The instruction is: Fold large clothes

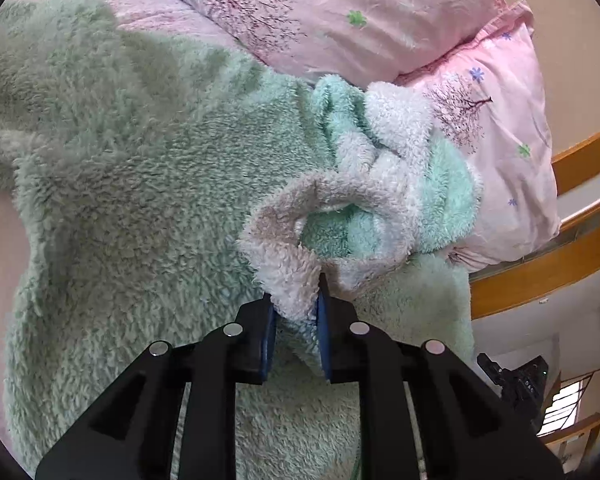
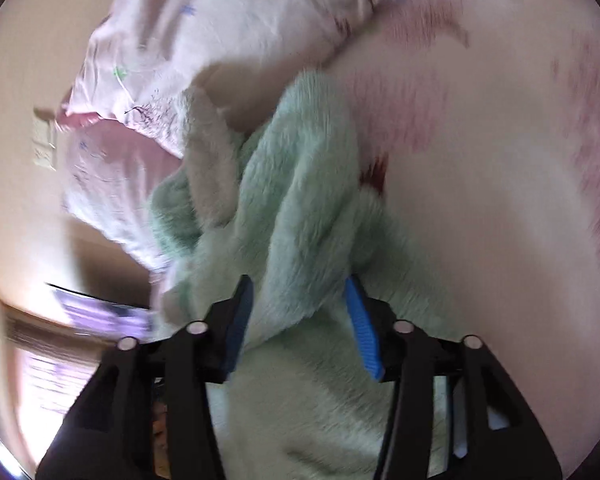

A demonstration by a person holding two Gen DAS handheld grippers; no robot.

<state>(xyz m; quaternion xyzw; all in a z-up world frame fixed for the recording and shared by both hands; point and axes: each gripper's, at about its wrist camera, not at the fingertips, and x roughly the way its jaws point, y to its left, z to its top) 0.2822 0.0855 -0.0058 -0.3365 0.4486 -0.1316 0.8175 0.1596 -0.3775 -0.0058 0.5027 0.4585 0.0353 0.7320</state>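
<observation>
A large fluffy mint-green garment (image 1: pixel 140 184) with white trim lies spread on a pink bed. My left gripper (image 1: pixel 296 308) is shut on the garment's white fleece edge (image 1: pixel 292 280), near a bunched green and white part (image 1: pixel 384 184). In the blurred right wrist view, the same green garment (image 2: pixel 292 208) hangs bunched between the blue pads of my right gripper (image 2: pixel 300 312). Its jaws stand apart with fabric between them; whether they grip the fabric I cannot tell.
A pink floral pillow (image 1: pixel 496 128) and a pink floral quilt (image 1: pixel 308 12) lie behind the garment. A wooden bed frame (image 1: pixel 540 272) runs along the right. The pink sheet (image 2: pixel 500 200) fills the right of the right wrist view.
</observation>
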